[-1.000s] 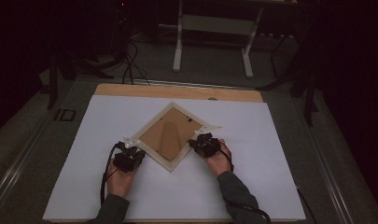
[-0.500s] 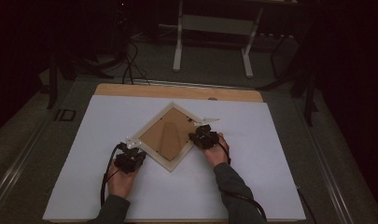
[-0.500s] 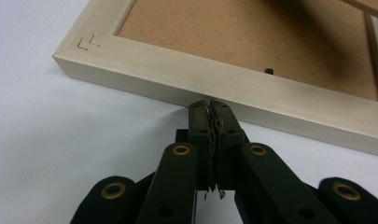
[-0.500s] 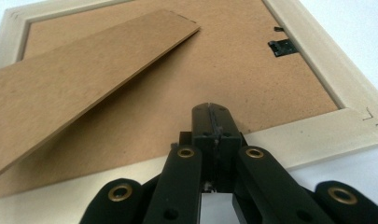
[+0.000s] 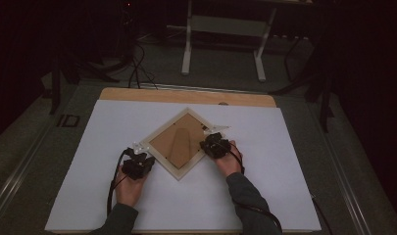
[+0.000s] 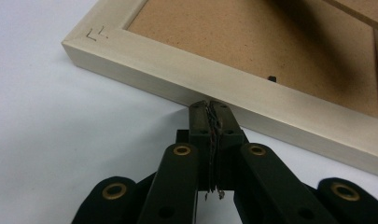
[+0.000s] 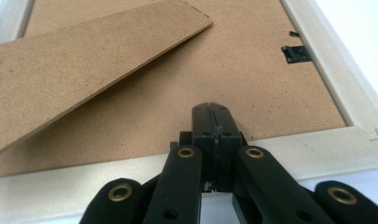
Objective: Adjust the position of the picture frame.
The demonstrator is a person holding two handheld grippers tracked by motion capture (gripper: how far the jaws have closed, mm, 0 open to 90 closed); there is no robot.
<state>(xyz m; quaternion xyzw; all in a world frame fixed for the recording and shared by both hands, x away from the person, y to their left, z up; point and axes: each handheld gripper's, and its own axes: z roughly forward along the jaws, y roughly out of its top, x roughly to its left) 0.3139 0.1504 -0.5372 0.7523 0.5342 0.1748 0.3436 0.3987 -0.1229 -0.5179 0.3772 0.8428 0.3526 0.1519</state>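
A: Where is the picture frame lying?

B: It is lying face down near the middle of the white sheet, turned corner-on like a diamond, its brown backing board facing up and its stand flap resting on that board. White sheet is showing on every side of it, widest toward the person's edge; the wooden table edge is running beyond the far corner.

A: And the tools?

B: The left gripper is sitting at the frame's lower-left rail, jaws pressed together on nothing, tips at the rail's outer face. The right gripper is reaching over the lower-right rail, jaws likewise closed and empty, tips over the backing board. A black clip is sitting at the rail beyond.
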